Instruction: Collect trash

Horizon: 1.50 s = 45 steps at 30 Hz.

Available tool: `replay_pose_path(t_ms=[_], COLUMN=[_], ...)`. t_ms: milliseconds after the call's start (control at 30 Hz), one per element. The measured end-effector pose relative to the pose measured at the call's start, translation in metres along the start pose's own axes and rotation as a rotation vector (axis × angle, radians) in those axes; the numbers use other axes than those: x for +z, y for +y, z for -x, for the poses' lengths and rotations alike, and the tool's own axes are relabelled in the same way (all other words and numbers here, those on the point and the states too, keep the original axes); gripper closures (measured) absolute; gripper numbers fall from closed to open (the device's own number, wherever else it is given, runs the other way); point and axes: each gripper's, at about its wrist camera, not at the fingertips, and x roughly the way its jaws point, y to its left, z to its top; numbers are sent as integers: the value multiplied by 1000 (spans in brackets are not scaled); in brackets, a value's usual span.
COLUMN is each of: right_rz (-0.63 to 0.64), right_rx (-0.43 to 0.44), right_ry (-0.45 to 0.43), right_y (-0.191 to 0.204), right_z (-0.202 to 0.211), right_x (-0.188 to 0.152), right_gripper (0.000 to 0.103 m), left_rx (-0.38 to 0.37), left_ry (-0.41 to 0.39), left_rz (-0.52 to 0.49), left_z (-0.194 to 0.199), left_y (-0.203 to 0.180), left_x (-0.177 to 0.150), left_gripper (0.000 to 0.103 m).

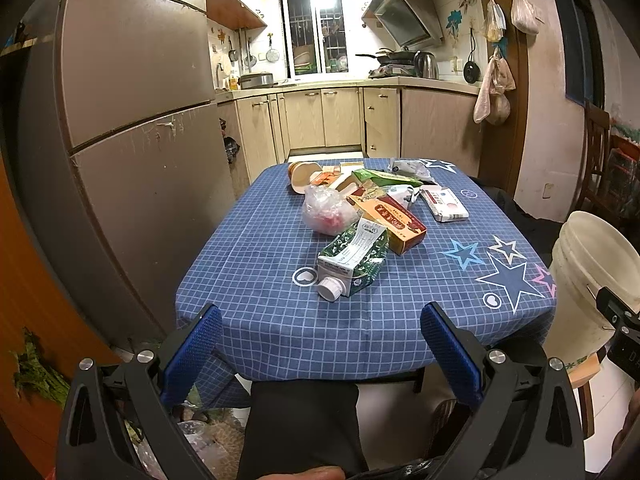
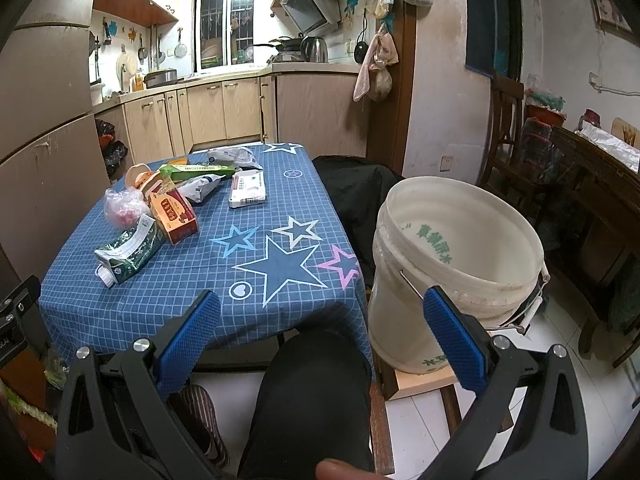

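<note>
Left wrist view: a crushed green milk carton (image 1: 354, 262) with a white cap lies nearest on the blue checked tabletop (image 1: 256, 312), ahead of a pile of boxes (image 1: 394, 220) and a clear bag (image 1: 326, 210). The left gripper (image 1: 320, 340) hangs before the near edge, jaws released, holding nothing.

Right wrist view: the right gripper (image 2: 322, 330) is likewise spread and holds nothing; this view alone shows the white bucket's (image 2: 452, 280) inside, beside the tabletop.

Kitchen beyond a blue checked surface

A fridge (image 1: 132, 128) stands left of the surface (image 1: 260, 280), whose cloth bears printed stars (image 2: 286, 268). Beige cabinets (image 1: 320, 116) run under the window (image 1: 314, 28); a kettle (image 1: 426, 65) sits on the counter below the hood (image 1: 404, 16). Bags (image 1: 494, 92) hang on the door frame. A wooden chair (image 2: 506, 136) stands at far right.
</note>
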Motion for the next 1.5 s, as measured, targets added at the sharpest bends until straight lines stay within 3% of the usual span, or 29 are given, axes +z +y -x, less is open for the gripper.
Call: replay_pose_path(t_ms=[1500], right_rz=[-4], right_rx=[6], right_ry=[16], right_y=[0], right_z=[-3], right_x=[-2], right_gripper=[5], left_rx=[31], left_ry=[-3], left_rz=[-15], left_z=[-2], left_y=[0], left_x=[-4], left_gripper=[3])
